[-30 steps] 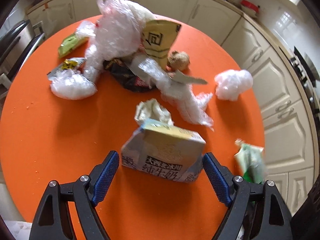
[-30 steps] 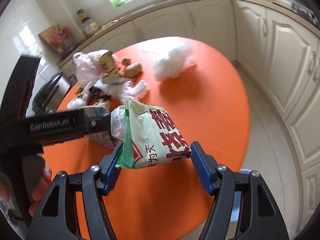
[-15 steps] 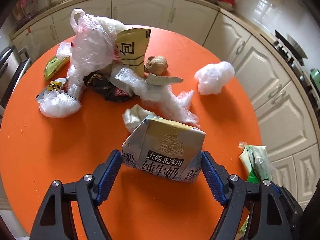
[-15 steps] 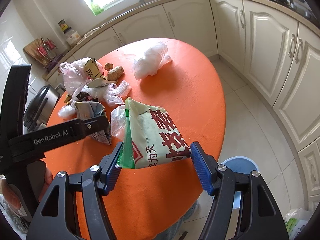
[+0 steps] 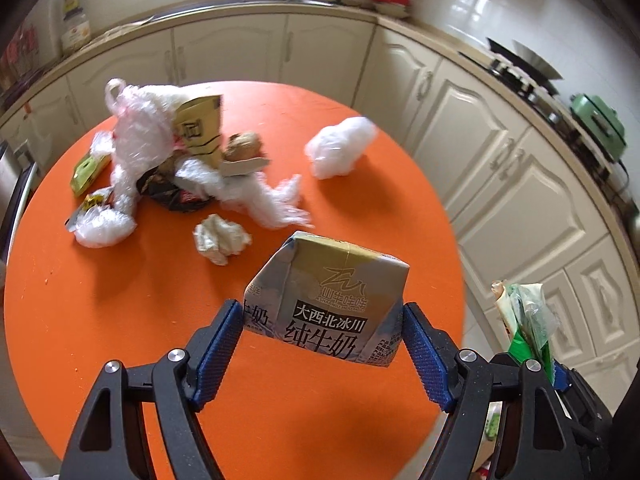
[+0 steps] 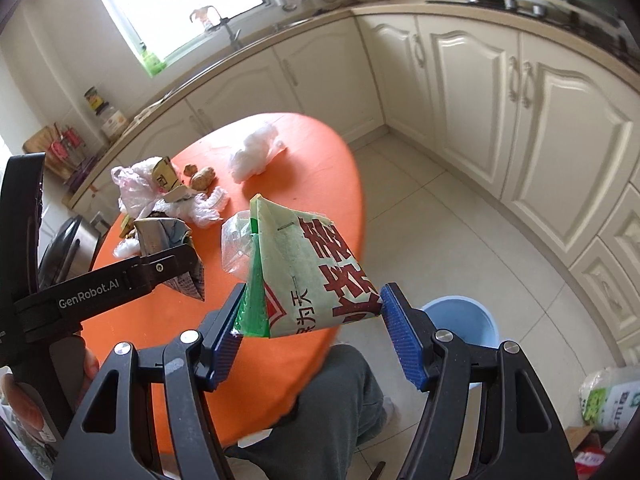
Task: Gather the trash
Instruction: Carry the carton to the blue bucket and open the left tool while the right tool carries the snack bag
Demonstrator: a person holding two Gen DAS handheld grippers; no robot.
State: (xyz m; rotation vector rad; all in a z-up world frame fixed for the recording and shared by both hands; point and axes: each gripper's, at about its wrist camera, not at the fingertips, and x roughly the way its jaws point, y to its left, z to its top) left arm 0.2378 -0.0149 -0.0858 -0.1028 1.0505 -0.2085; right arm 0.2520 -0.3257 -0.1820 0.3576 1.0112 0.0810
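Note:
My left gripper (image 5: 322, 344) is shut on a crushed grey milk carton (image 5: 328, 300), held clear above the round orange table (image 5: 120, 320). My right gripper (image 6: 310, 320) is shut on a pale green snack bag (image 6: 308, 280) with red characters, lifted over the table's edge. In the right wrist view the left gripper's arm (image 6: 100, 284) shows at left with the milk carton (image 6: 168, 240) in it. In the left wrist view the green bag (image 5: 524, 320) shows at far right.
Plastic bags (image 5: 140, 140), a tan carton (image 5: 200, 128), a white plastic wad (image 5: 340, 148), crumpled paper (image 5: 220, 240) and wrappers lie on the table's far half. A light blue bucket (image 6: 464, 320) stands on the tiled floor by the table, beside a person's knee (image 6: 340, 392). Cream cabinets ring the room.
The left jaws closed onto the milk carton and lifted it off the table. Both grippers rose and drew back, rolling a little; the right one now looks over the floor and bucket.

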